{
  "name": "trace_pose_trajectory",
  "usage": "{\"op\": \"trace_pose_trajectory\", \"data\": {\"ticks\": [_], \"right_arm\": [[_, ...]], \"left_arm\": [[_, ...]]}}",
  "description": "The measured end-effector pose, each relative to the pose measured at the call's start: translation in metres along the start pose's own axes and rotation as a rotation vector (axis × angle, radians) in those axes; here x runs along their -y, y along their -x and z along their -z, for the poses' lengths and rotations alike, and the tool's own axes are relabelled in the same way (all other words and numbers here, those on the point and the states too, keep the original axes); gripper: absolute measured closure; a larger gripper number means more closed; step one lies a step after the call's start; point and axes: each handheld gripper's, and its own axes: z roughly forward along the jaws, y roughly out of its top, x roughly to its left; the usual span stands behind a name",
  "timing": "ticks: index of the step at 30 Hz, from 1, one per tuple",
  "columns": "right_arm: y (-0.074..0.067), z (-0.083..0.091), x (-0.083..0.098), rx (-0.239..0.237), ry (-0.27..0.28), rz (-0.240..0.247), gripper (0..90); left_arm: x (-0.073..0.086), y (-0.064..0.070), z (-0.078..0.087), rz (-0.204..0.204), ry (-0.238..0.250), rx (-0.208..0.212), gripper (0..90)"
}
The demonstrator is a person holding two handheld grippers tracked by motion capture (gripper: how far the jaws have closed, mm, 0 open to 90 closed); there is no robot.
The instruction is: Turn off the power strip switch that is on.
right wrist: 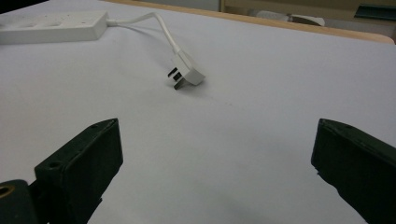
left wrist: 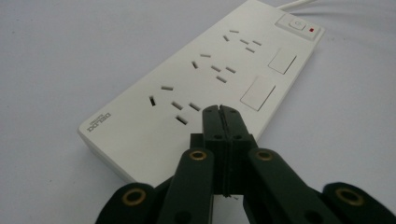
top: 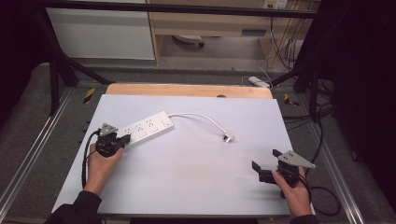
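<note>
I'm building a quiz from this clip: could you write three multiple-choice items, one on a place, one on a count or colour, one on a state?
1. Where does the plug lie?
A. near the table's middle, apart from both grippers
B. in the right gripper
C. on the floor

2. How many socket groups does the power strip have?
A. one
B. three
C. six

3. How are the right gripper's fingers?
A. shut
B. spread wide
C. clamped on the cable

Answers: 1 A, it rests on bare tabletop; 2 B, three slot clusters show; 3 B, a wide gap shows between them.
</note>
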Motion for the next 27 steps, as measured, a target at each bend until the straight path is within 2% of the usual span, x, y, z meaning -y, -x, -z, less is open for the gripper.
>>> {"op": "trace_pose_trajectory", "data": {"ticks": [17, 18, 23, 27], "right_arm": [[-0.0002, -0.0003, 0.0001, -0.001, -0.002, 0.001, 2.5], [-0.0004, -0.0004, 0.0001, -0.002, -0.003, 0.001, 2.5], [-0.0005, -0.0006, 0.0001, -0.001, -0.003, 0.003, 2.5], [-0.0005, -0.0006, 0.0001, -0.001, -0.003, 0.002, 2.5]], "left_arm": [[0.0008, -0.0006, -0.0004, 0.002, 0.000, 0.002, 90.0], [0.0009, -0.0006, -0.0007, 0.001, -0.013, -0.003, 90.0], [0.0023, -0.0030, -0.0003, 0.010, 0.000, 0.002, 90.0], [0.0026, -0.0017, -0.0004, -0.001, 0.004, -0.005, 90.0]]}}
